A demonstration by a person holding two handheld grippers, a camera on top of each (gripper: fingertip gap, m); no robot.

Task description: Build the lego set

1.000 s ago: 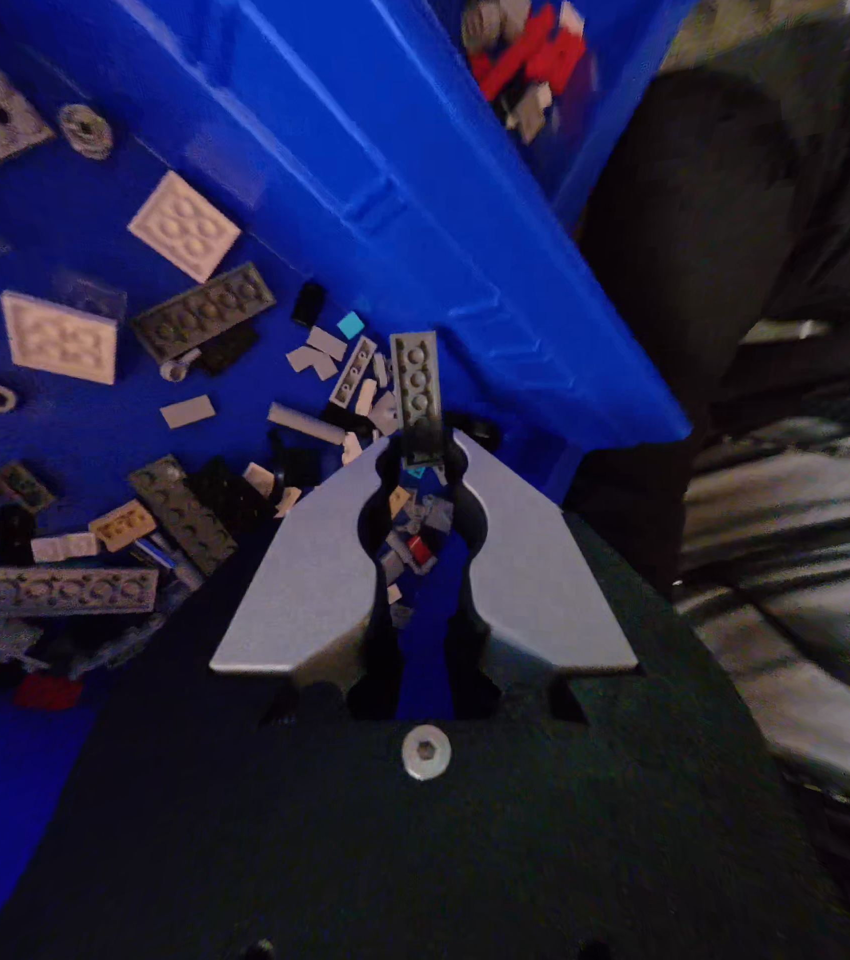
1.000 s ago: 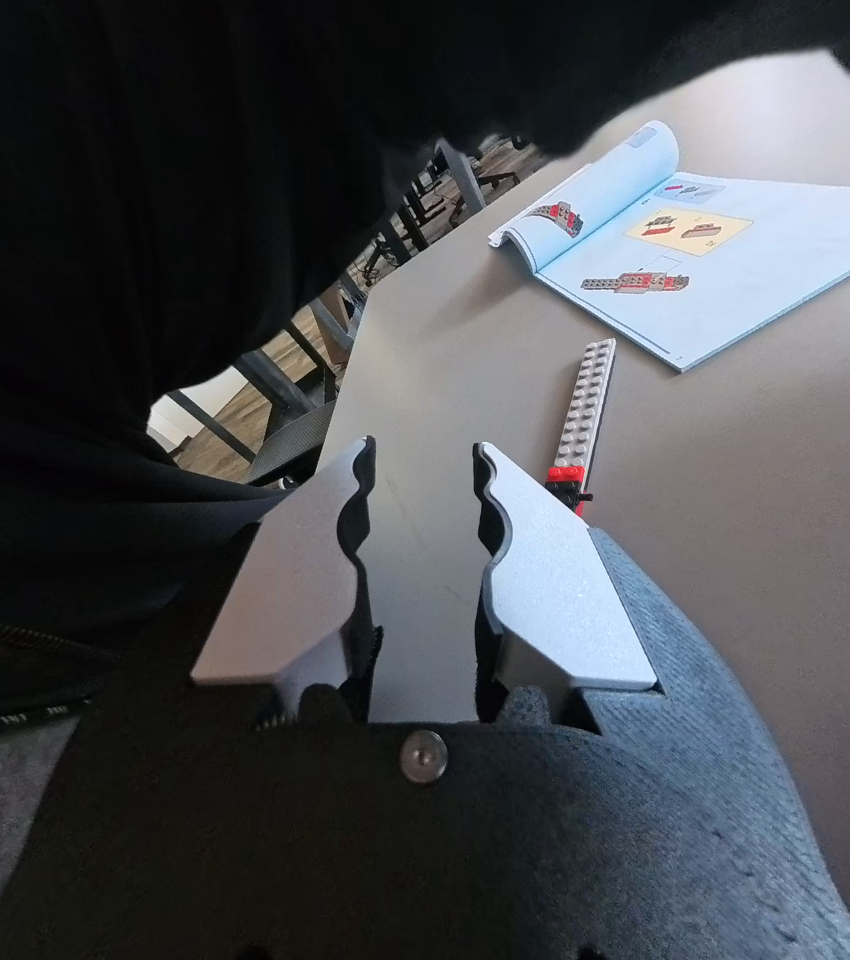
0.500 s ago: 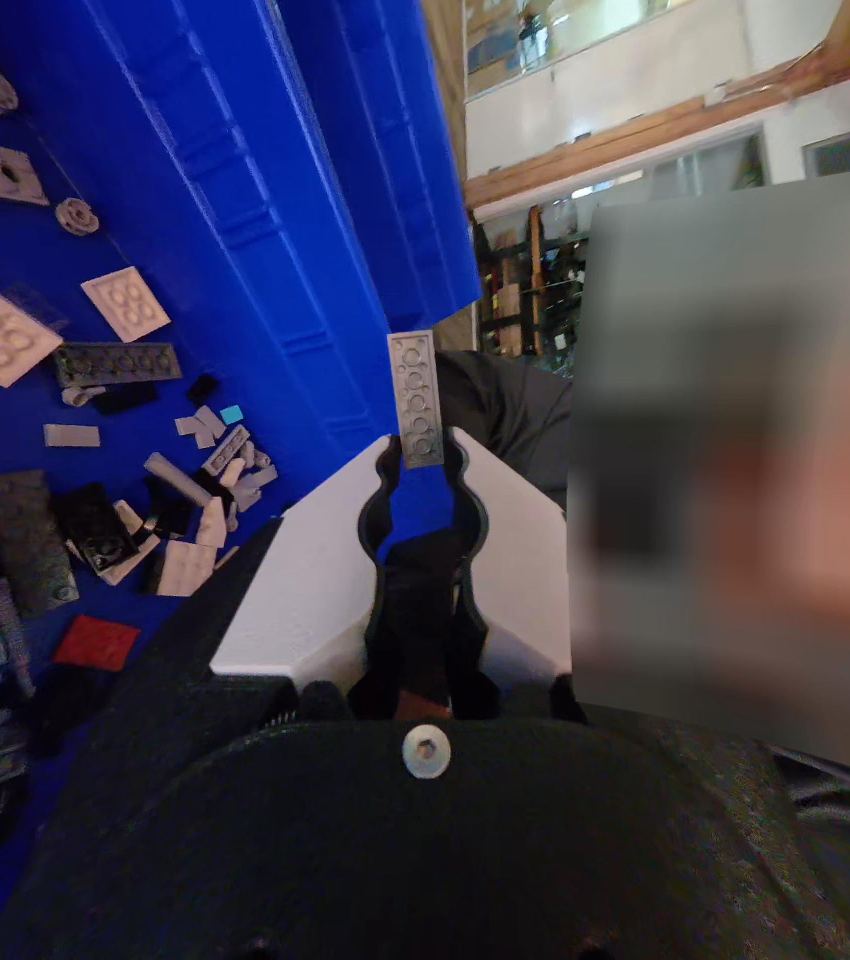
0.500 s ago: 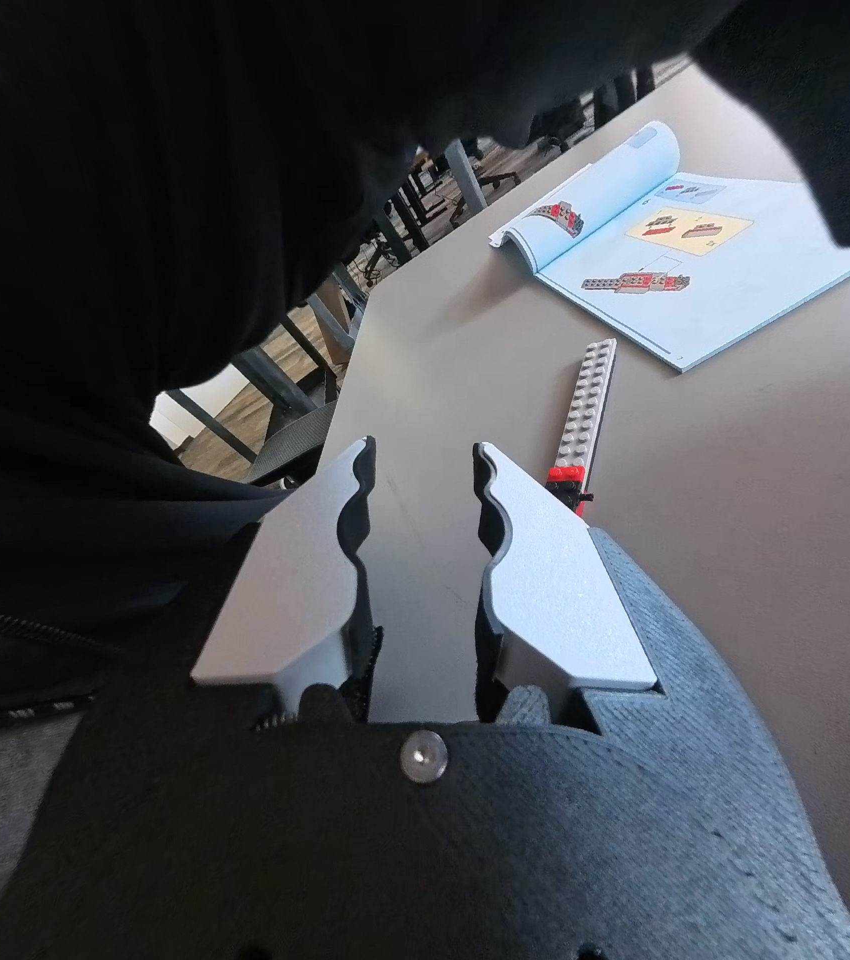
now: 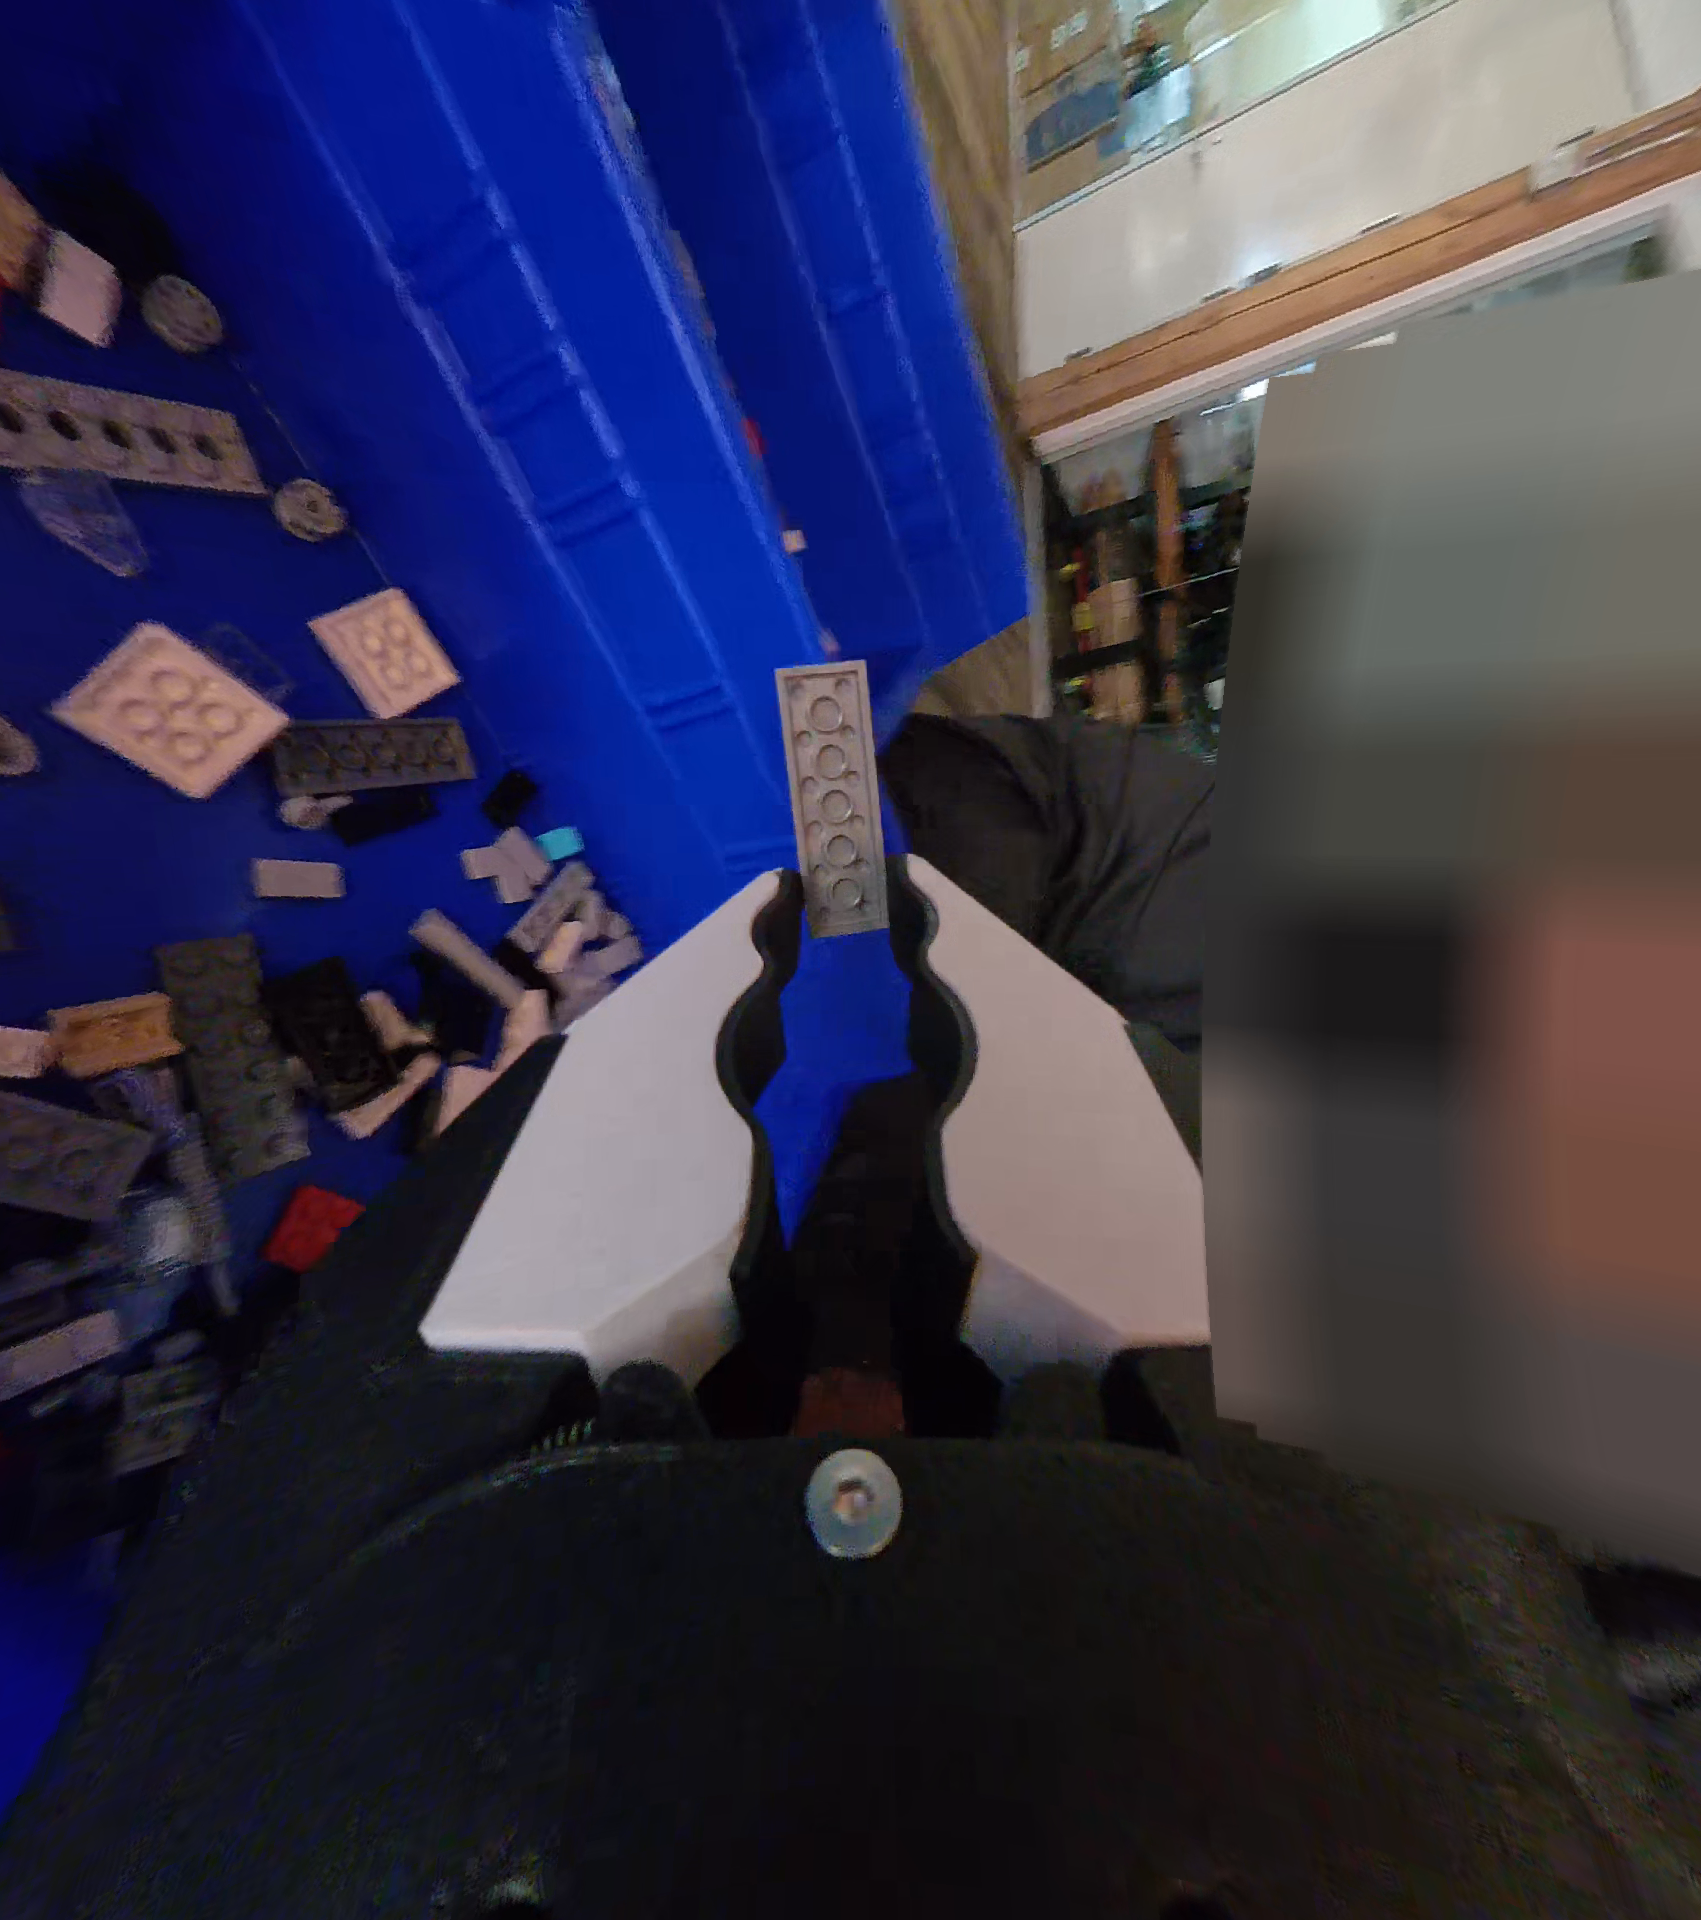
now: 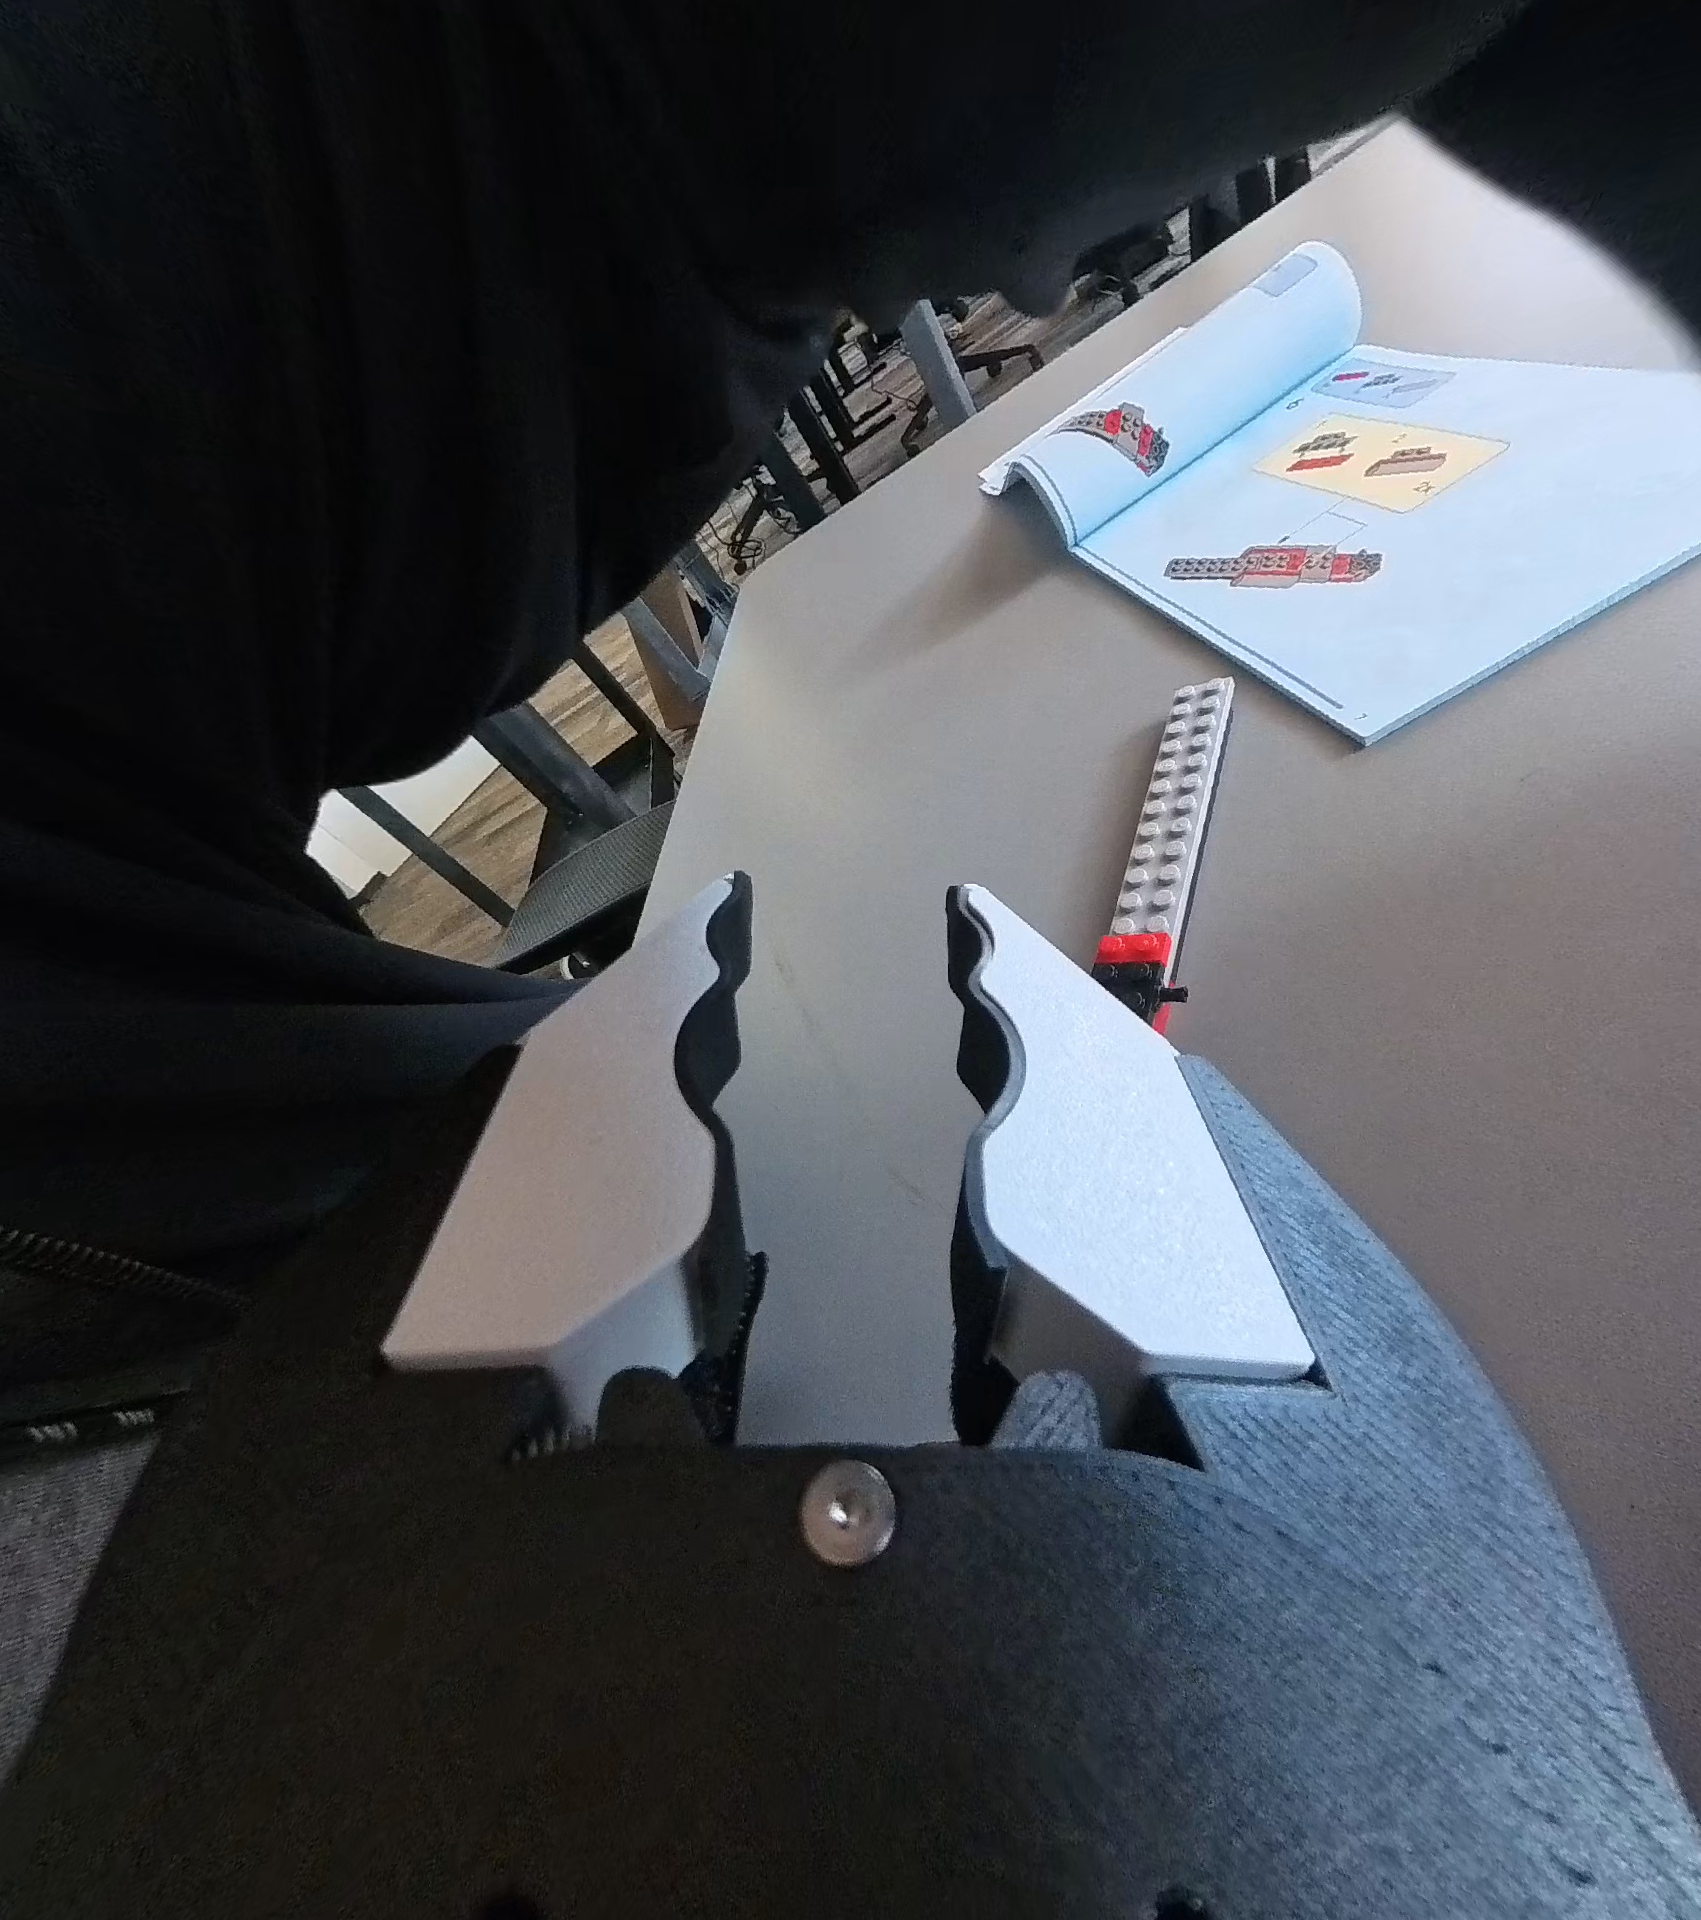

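My left gripper (image 5: 841, 899) is shut on a grey plate (image 5: 830, 790), gripped at its lower end, underside toward the camera. It holds the plate above the blue bin (image 5: 513, 343) of loose bricks (image 5: 233, 1039). My right gripper (image 6: 848, 904) is open and empty above the grey table (image 6: 1448, 1091). A long grey studded plate (image 6: 1173, 805) with a red and black piece (image 6: 1134, 961) at its near end lies on the table just right of the right gripper's fingertips.
An open instruction booklet (image 6: 1448, 520) lies on the table beyond the long plate. A person in dark clothing (image 6: 306, 416) fills the left and top of the right wrist view. A second blue bin wall (image 5: 825, 312) stands behind the first. Chairs (image 6: 597, 883) stand past the table edge.
My left gripper has lifted the grey plate out of the brick pile and up past the bin wall. The right gripper has stayed still and open.
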